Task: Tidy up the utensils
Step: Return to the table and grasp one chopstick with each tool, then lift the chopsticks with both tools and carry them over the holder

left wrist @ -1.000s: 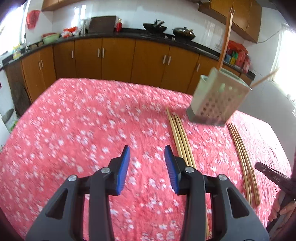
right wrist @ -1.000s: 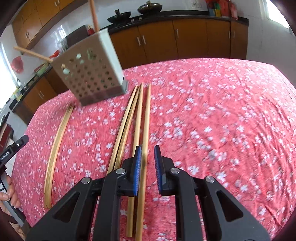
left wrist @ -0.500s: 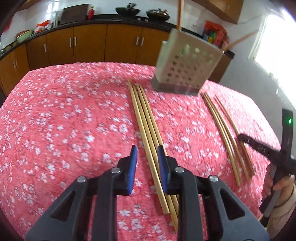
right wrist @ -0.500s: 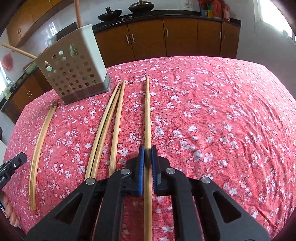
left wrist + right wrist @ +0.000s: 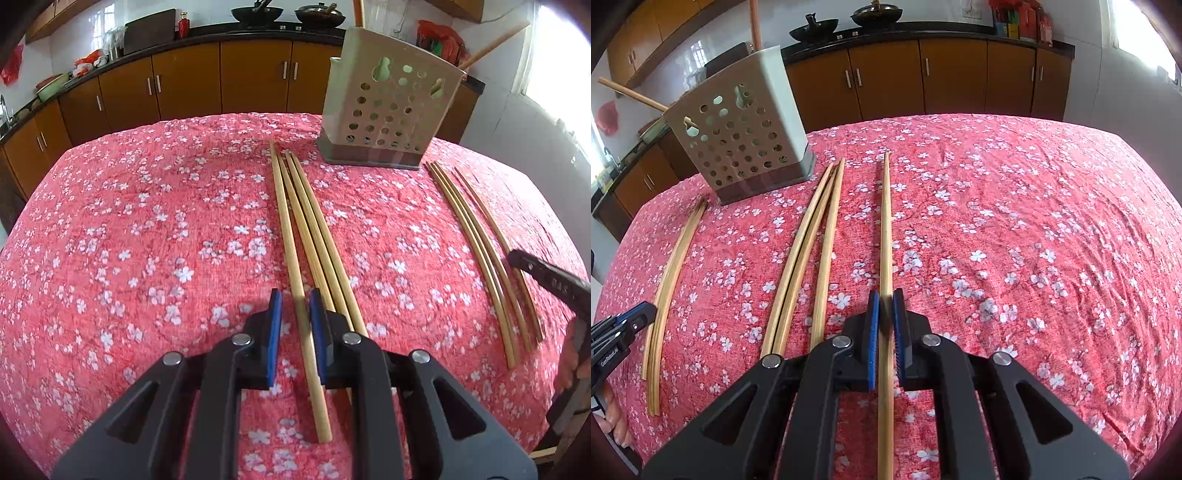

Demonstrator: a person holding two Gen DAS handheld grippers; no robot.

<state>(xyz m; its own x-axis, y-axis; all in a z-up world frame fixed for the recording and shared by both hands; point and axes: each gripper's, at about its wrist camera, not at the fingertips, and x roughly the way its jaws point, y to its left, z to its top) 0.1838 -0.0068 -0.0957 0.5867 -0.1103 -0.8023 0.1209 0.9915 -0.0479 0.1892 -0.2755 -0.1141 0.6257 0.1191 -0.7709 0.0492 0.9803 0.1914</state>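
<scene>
Two sticks poke out of your perforated holder (image 5: 388,110) at the tablecloth's (image 5: 147,221) far edge. Right gripper (image 5: 885,310) is clamped on one chopstick (image 5: 885,221); left gripper (image 5: 295,306) is closing around another chopstick (image 5: 284,221). Gripper lettering unreadable.

the left gripper (image 5: 295,306) points steeply down at the red floral tablecloth (image 5: 147,221), its blue-padded jaws closing around the leftmost chopstick (image 5: 291,266) of a group, with a gap still showing on either side of the stick. the right gripper (image 5: 885,308), tilted down at the same cloth, is clamped tight on a single chopstick (image 5: 885,229). in the left view, the person's right hand (image 5: 576,354) shows at the cloth's right edge.
</scene>
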